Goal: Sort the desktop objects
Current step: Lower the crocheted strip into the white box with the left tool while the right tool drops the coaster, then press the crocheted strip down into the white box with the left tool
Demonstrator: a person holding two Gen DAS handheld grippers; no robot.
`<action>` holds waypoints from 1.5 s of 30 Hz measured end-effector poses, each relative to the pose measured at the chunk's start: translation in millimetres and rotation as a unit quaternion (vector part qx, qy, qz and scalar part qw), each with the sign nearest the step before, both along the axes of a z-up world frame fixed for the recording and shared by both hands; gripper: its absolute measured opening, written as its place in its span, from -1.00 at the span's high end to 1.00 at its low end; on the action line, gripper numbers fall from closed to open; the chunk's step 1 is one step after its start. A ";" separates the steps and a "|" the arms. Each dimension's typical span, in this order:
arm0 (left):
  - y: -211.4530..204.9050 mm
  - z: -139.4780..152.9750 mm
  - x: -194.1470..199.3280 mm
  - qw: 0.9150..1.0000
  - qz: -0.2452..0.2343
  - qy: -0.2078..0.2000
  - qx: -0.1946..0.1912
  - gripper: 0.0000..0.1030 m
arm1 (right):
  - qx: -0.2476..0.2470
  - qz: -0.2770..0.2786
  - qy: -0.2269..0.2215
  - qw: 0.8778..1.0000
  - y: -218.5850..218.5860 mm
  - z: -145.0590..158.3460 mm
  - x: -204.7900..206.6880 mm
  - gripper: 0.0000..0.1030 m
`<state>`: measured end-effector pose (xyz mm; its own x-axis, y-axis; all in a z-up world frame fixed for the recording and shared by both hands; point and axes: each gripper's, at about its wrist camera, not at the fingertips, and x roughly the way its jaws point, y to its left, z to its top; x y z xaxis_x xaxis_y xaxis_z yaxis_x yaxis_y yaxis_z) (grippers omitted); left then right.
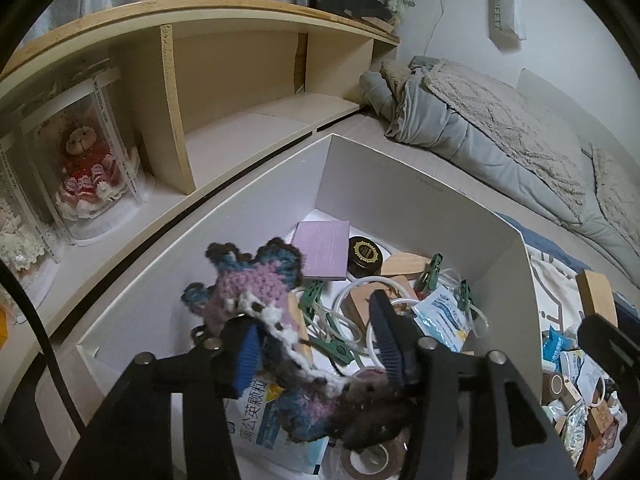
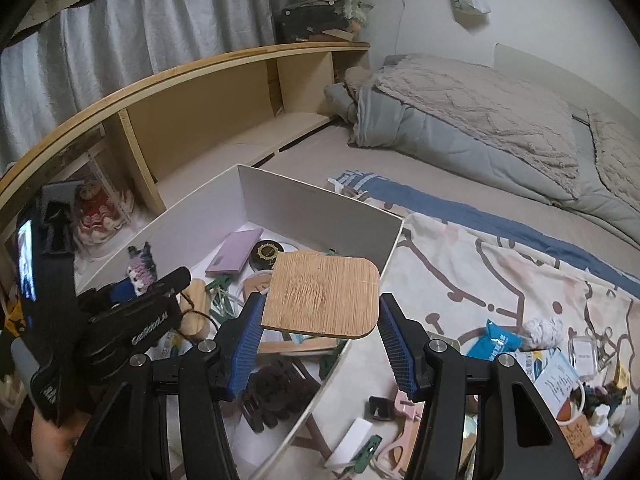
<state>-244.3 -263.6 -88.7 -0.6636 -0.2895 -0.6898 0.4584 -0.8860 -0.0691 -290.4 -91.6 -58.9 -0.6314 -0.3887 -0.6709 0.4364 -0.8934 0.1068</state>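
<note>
Crochet piece [image 1: 256, 292], purple, blue and brown yarn, sits between the fingers of the left tool [image 1: 316, 344], held above the near-left corner of the white box [image 1: 420, 184]. Left tool's fingers are spread; the yarn drapes over the left blue pad [image 1: 244, 360] and across to the right one, so whether it is truly pinched I cannot tell. Box sits on the bed [image 2: 360, 160], against the wooden shelf unit [image 1: 240, 64]. Inside it: purple booklet [image 1: 322, 250] near the far wall, black round tin [image 1: 365, 255] just beside it, green clips [image 1: 430, 270], white cord loops [image 1: 360, 308], blue-white sachets [image 1: 444, 316], tape roll [image 1: 370, 460] at the near edge.

Right tool [image 2: 320, 334] grips a bamboo square board [image 2: 322, 294] between its blue pads [image 2: 248, 340], pads touching both side edges, board lying roughly flat over the box's right wall. Right of the box, on the patterned blanket [image 2: 500, 264]: blue packet [image 2: 496, 340], white yarn ball [image 2: 542, 332], pink clip [image 2: 404, 408], more small clutter at the near-right edge. Doll in red dress [image 1: 86, 168] stands in a clear case on the shelf unit's left compartment. Grey duvet [image 2: 460, 120] is bunched at the bed's far end.
</note>
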 end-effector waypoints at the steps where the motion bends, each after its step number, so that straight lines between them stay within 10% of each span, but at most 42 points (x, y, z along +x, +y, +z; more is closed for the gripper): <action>1: -0.1 -0.2 0.0 1.000 -0.001 -0.001 0.001 -0.31 | -0.001 0.000 -0.002 1.000 -1.0 -0.9 -1.6 -0.12; 9: 0.0 -2.9 -0.4 0.999 -0.023 -0.011 0.034 -0.76 | -0.003 0.006 -0.013 1.000 -7.1 -9.7 -3.4 -0.12; 27: 3.8 -2.1 0.8 0.998 -0.041 -0.005 0.056 -0.75 | -0.021 -0.007 -0.004 1.000 5.7 2.9 -2.8 -0.12; 45: 8.5 -1.2 -0.1 0.997 -0.060 -0.005 0.051 0.73 | -0.046 0.038 0.003 0.998 -0.6 6.2 10.3 0.13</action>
<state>-244.4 -255.1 -89.9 -0.6814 -0.1371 -0.7190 0.3516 -0.9229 -0.1572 -280.1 -92.2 -52.6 -0.6020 -0.4960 -0.6258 0.5035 -0.8440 0.1846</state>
